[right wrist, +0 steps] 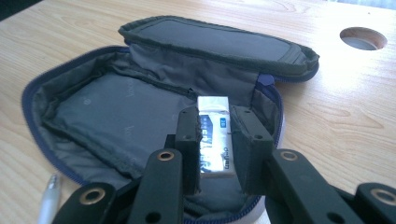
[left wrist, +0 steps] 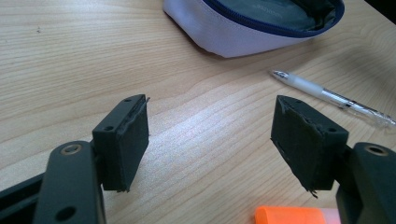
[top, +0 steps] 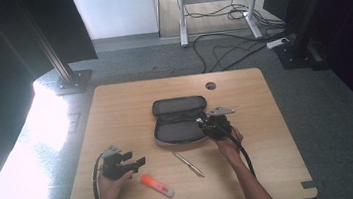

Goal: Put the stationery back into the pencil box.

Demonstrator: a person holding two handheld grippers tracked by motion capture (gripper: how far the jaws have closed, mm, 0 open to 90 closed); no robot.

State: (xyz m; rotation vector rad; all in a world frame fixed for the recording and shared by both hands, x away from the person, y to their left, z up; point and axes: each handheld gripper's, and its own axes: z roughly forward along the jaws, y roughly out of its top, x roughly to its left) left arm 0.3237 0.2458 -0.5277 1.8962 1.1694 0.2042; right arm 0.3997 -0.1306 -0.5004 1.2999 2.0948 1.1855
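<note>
**Eraser held over open case**

An eraser (right wrist: 214, 135) is clamped betw. the pads of the right gripper (right wrist: 215, 140), above the open case (right wrist: 107, 116). Grey lining is seen inside; lid is folded back. A pen (right wrist: 49, 198) tip is seen bottom left, on the table (right wrist: 345, 116) w/ a round hole (right wrist: 363, 38).

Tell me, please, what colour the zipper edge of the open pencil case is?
Dark blue zipper edge, best seen in the right gripper view.
</note>
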